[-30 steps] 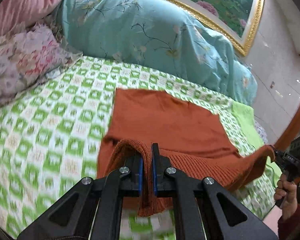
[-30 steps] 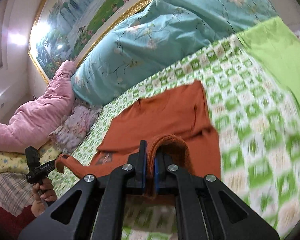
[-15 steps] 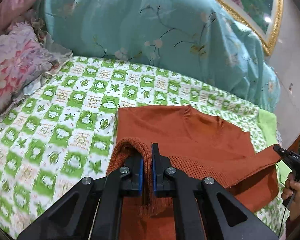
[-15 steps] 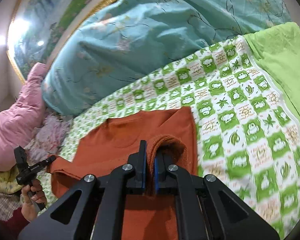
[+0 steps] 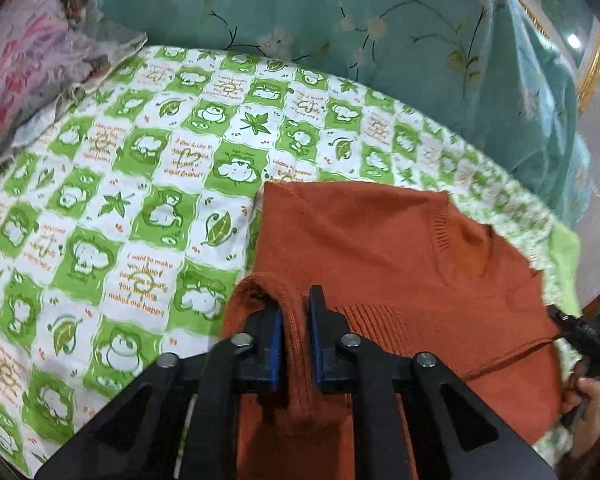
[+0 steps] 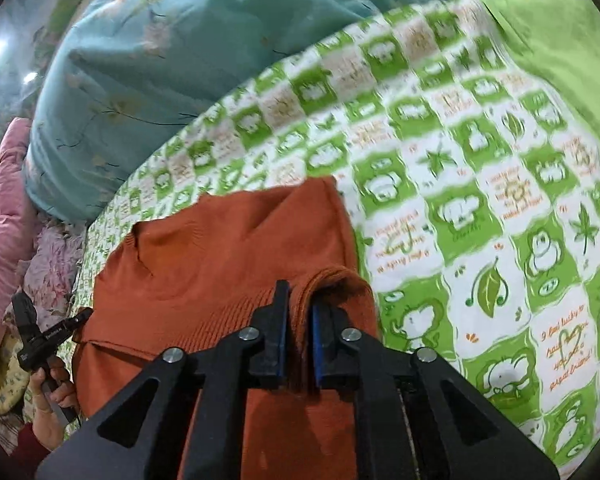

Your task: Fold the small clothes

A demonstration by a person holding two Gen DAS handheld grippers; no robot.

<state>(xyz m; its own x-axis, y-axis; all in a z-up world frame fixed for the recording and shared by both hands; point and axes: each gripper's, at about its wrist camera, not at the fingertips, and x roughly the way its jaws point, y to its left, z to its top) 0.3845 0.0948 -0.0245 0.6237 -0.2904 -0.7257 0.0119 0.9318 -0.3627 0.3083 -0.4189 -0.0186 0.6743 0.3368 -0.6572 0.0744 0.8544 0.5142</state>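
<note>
While ribbed hem of orange sweater [image 5: 364, 248] is doubled over toward far neckline, sweater is seen lying flat on green-checked bed sheet [image 5: 140, 184]. Left hem corner is kept between fingers of left tool [image 5: 294, 344]; right hem corner between fingers of right tool [image 6: 299, 336]. Both jaws have just been opening; cloth is between them, grip loosened. Hem's long line runs left to right, one tool at each end. Far edge lies just ahead.
</note>
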